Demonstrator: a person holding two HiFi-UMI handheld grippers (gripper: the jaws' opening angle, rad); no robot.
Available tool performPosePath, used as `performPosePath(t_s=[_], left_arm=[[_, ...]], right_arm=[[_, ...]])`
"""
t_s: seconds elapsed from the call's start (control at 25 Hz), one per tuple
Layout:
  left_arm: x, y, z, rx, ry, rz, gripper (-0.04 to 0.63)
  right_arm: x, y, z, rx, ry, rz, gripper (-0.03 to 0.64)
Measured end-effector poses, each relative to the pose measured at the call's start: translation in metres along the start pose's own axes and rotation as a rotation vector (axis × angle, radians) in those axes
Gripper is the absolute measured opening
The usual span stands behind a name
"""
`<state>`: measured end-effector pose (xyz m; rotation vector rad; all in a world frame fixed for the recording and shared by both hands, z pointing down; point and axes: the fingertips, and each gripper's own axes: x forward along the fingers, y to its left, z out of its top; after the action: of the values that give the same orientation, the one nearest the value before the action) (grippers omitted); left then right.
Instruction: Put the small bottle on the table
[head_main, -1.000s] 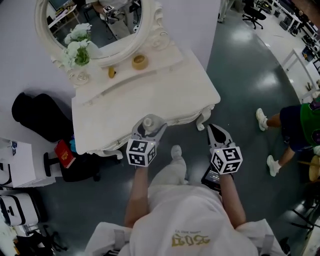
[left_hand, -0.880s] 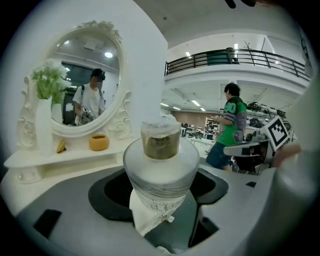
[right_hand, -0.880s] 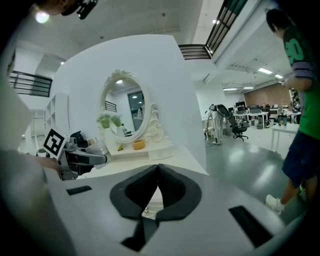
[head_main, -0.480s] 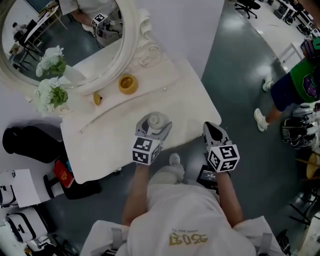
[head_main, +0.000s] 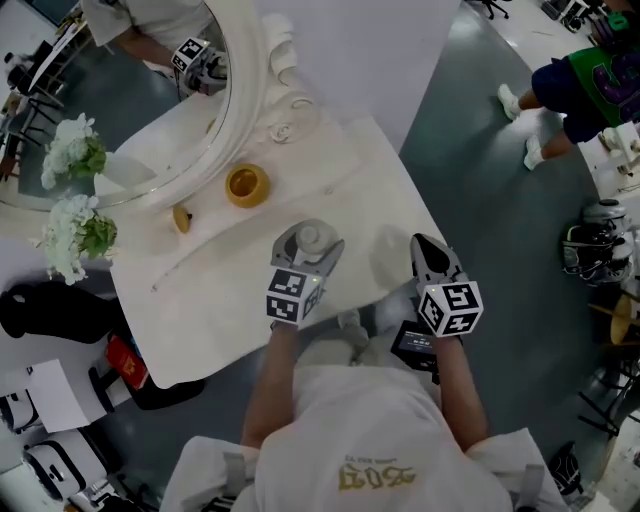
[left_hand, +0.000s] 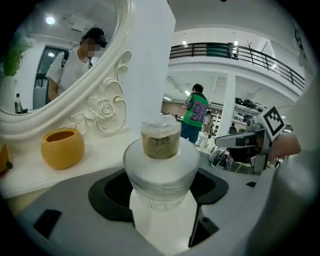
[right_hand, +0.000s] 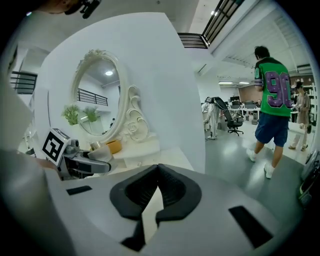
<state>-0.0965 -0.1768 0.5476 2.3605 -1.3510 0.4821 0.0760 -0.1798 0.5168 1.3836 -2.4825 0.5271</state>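
A small clear bottle (head_main: 309, 240) with a pale cap stands upright between the jaws of my left gripper (head_main: 308, 246), which is shut on its body. In the left gripper view the bottle (left_hand: 161, 167) fills the middle and the left gripper (left_hand: 161, 197) pinches it from both sides. It is over the middle of the white dressing table (head_main: 215, 300); I cannot tell whether its base touches the top. My right gripper (head_main: 427, 248) hovers at the table's right front edge, shut with nothing in it. In the right gripper view the right gripper (right_hand: 156, 186) shows its dark pads closed together.
A yellow bowl (head_main: 246, 185) and a small orange thing (head_main: 181, 217) sit at the back of the table under the oval mirror (head_main: 140, 100). White flowers (head_main: 78, 232) stand at the left. A person in a green shirt (head_main: 590, 75) walks on the floor at the right.
Both grippers have moved forward from the table's front edge. The left one now holds the bottle over the table's middle; the right one has come to the right front edge.
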Motion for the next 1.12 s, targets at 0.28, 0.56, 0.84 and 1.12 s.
performPosePath(t_s=[0.28,0.56,0.84,1.12], left_arm=[[0.023,-0.005,-0.008,0.013,0.034,-0.043,0.347],[0.038,-0.006,-0.015,0.017,0.067,-0.052,0.347],[0.062,-0.004,-0.021,0.041,0.109,-0.059,0.347],[0.088,-0.004,-0.041,0.062,0.165,-0.068,0.347]], right_arm=[[-0.003,-0.022,0.003,0.002,0.001,-0.044,0.012],[0.008,-0.033,0.001,0.003,0.010,-0.047,0.012],[0.022,-0.041,0.007,-0.029,-0.026,-0.032,0.012],[0.039,-0.048,-0.012,-0.042,0.026,-0.012,0.012]])
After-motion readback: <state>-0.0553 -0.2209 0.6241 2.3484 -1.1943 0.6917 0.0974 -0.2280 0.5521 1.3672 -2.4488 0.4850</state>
